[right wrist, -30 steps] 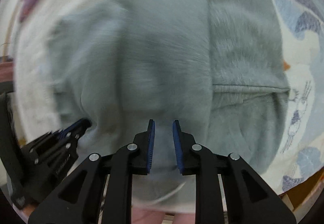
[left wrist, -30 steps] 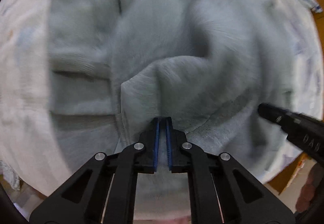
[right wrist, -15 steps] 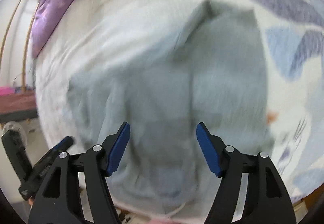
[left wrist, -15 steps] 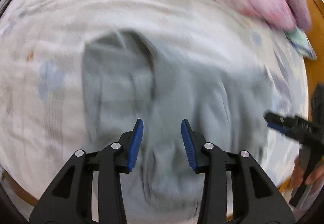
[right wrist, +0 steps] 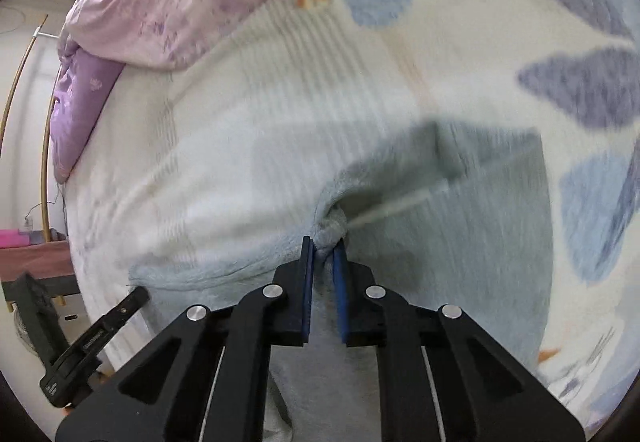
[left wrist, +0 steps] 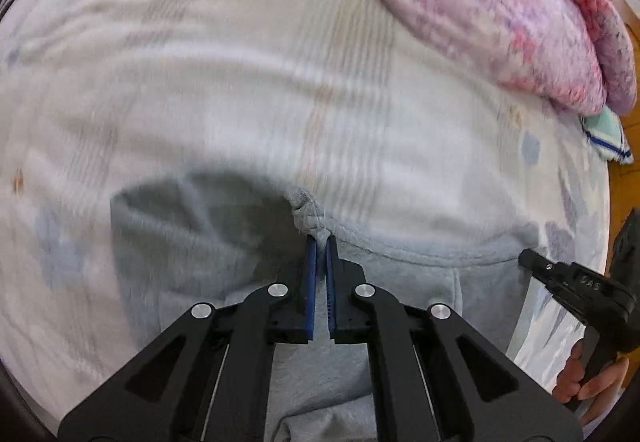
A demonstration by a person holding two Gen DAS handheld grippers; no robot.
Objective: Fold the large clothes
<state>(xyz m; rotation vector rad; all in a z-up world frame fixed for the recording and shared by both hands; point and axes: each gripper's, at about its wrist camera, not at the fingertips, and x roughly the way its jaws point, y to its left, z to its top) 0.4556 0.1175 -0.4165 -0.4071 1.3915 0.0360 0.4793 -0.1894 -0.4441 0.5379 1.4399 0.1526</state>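
The grey sweatshirt (left wrist: 400, 274) is soft, fleecy cloth with a matt, slightly fuzzy nap and a thicker rolled hem. The bedsheet (left wrist: 280, 82) under it is thin, matt printed cotton with faint ribbed stripes. The pink floral quilt (left wrist: 500, 10) looks puffy and soft. The left gripper (left wrist: 321, 242) and right gripper (right wrist: 323, 246) are matt black plastic with blue ridged rubbery pads (left wrist: 311, 282) and shiny metal pins.

Bedsheet (left wrist: 280, 62) pattern blurred; grey garment (right wrist: 480, 242) cut off below.

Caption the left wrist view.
Left gripper pinches the grey garment's edge on the bed; right gripper alongside.
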